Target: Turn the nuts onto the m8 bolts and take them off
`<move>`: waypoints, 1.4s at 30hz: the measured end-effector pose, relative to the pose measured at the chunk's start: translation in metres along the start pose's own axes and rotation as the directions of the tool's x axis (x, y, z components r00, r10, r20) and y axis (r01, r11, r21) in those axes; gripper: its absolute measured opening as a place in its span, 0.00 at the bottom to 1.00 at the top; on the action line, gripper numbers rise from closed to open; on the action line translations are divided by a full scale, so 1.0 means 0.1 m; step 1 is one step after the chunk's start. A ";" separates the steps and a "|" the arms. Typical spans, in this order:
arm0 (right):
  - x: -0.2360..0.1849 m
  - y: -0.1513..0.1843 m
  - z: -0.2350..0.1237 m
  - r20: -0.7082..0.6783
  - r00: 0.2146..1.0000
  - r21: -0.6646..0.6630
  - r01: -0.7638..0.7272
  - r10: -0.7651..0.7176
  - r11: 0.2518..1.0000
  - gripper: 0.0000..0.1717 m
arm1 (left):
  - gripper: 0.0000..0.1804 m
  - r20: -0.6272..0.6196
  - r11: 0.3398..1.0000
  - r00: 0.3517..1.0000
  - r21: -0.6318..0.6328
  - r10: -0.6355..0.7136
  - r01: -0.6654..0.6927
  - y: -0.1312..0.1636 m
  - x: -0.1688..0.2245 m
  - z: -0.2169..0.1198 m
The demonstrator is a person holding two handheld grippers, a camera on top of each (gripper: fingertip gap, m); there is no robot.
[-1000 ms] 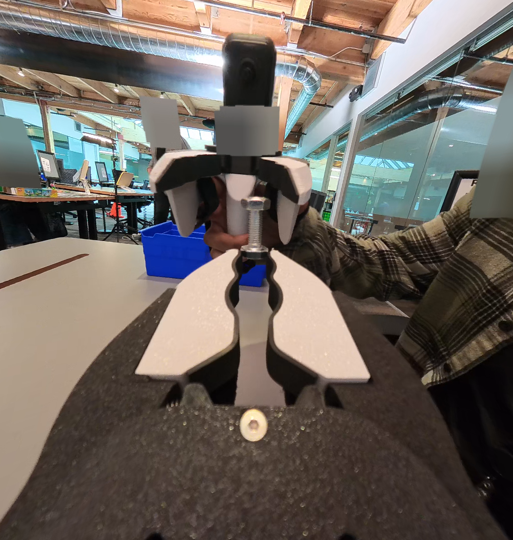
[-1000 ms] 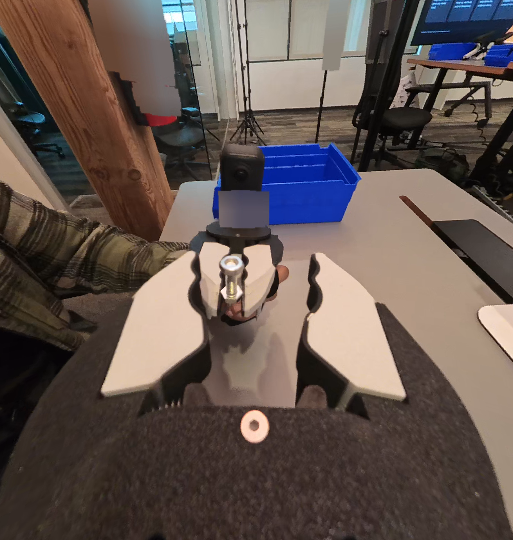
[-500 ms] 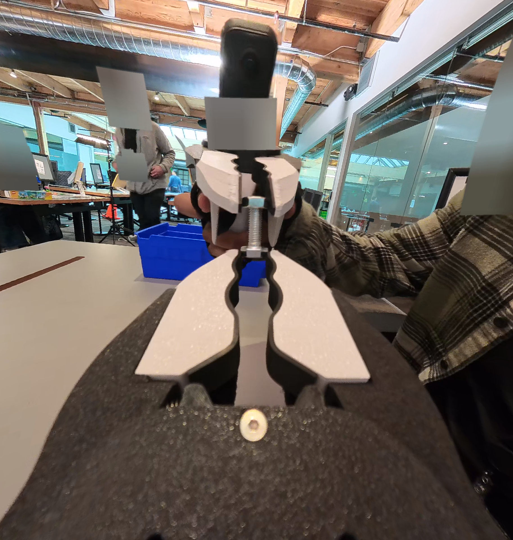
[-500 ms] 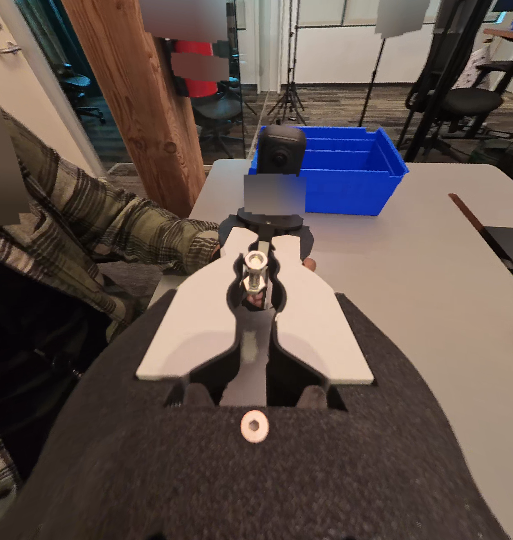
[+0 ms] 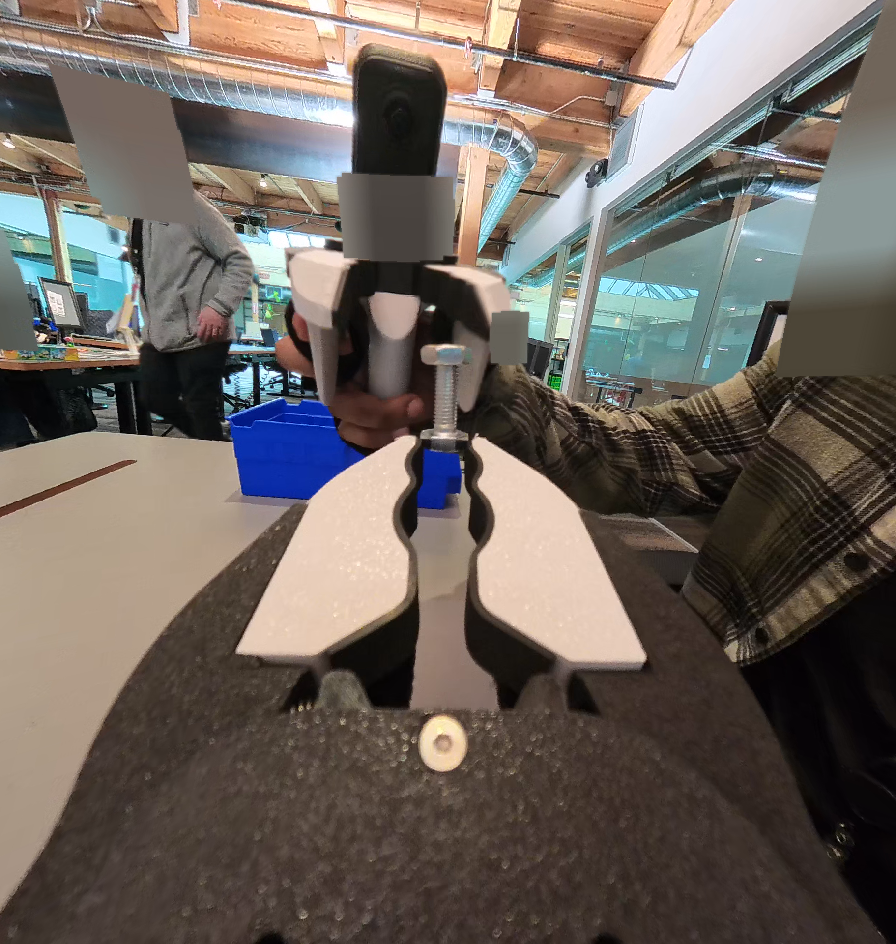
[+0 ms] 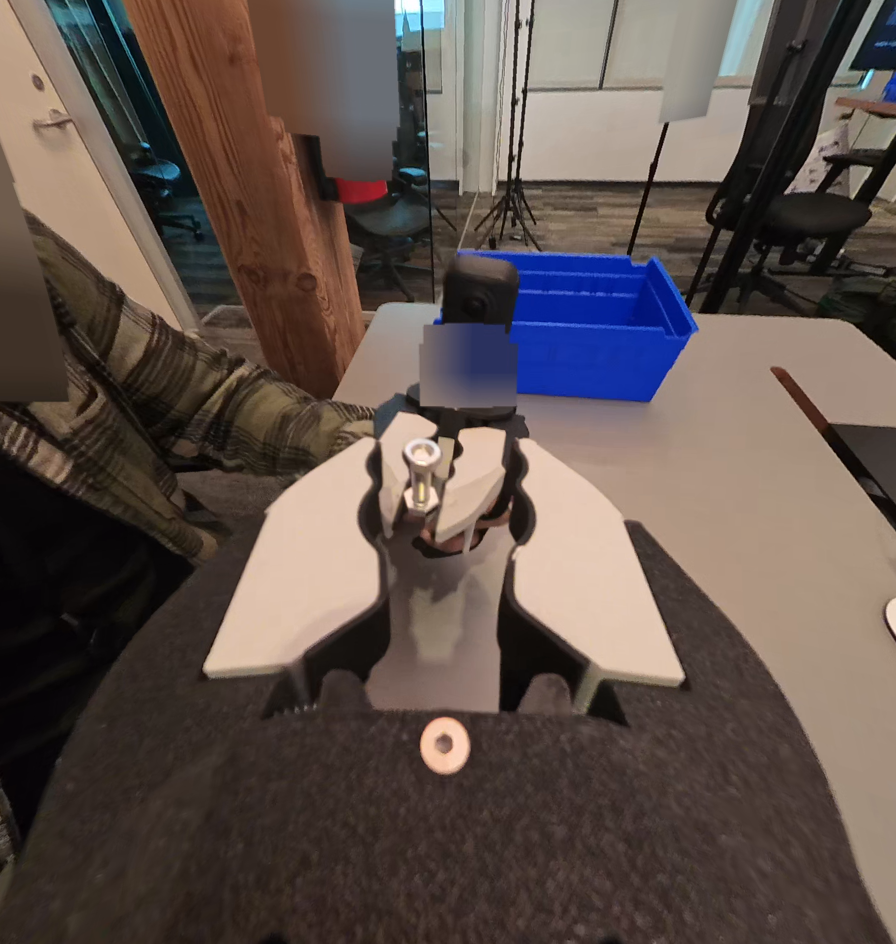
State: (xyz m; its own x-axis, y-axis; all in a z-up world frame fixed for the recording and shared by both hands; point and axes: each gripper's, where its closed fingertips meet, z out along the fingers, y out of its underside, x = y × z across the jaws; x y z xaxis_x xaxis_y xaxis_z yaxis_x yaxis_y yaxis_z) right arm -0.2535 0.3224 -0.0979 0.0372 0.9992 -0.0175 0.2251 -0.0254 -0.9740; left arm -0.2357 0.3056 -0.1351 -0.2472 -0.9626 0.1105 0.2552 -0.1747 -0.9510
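the left gripper is clenched on the nut, both fingertips pressing its sides, with the bolt standing upright out of it, head on top, in the air above the desk. the right gripper is released, its fingers apart either side of the bolt. a blue bin sits near the far edge of the desk.

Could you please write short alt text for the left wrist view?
The left gripper clamps a nut on an upright silver bolt; the right gripper faces it, open. A blue bin sits on the grey table.
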 end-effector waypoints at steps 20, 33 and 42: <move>0.17 0.04 -0.05 -0.114 0.993 -0.029 -0.001 -0.002 1.000 0.33 | 0.08 0.000 1.000 1.000 0.014 0.005 -0.005 -0.03 0.00 -0.01; 0.15 0.02 -0.05 -0.106 0.994 -0.012 -0.002 0.000 1.000 0.34 | 0.08 0.003 1.000 1.000 0.015 0.005 -0.005 -0.03 0.00 -0.02; -0.01 0.02 0.07 -0.083 0.996 -0.030 0.019 -0.021 0.999 0.29 | 0.08 0.022 1.000 1.000 0.011 0.006 -0.006 -0.03 -0.02 -0.02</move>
State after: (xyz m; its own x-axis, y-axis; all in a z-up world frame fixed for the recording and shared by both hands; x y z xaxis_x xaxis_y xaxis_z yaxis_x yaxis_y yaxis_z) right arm -0.2603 0.3216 -0.1014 0.1127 0.9934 0.0219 0.2549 -0.0076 -0.9669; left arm -0.2380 0.3089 -0.1336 -0.2247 -0.9681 0.1111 0.2674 -0.1709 -0.9483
